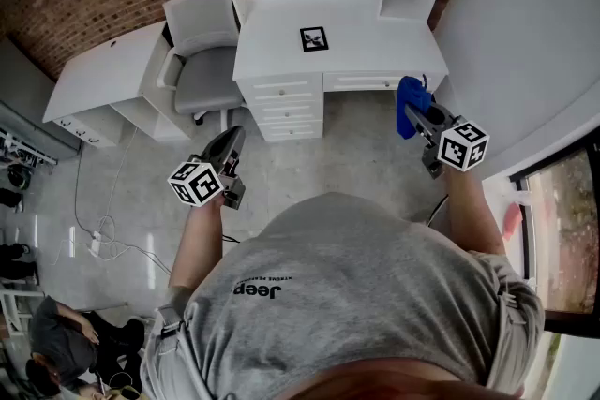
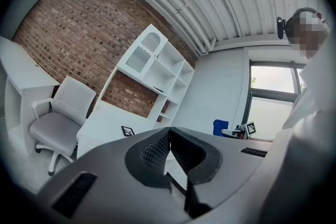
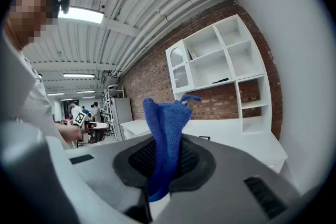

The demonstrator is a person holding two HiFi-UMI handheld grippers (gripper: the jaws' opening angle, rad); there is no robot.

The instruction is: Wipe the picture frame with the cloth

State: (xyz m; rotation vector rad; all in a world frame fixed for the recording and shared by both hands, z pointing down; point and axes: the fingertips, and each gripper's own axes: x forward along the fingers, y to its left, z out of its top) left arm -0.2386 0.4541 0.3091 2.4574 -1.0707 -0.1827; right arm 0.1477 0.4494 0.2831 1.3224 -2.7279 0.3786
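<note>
On the white surface: picture frame, well apart from both tools.
Right tool: clenched on blue cloth; cloth's long side points up.
Left tool: clenched, nothing in it.
Shirt writing: "Jeep".

"Jeep" is printed, upside down from this view, on the person's grey shirt; the small line beside it is unreadable.
</note>
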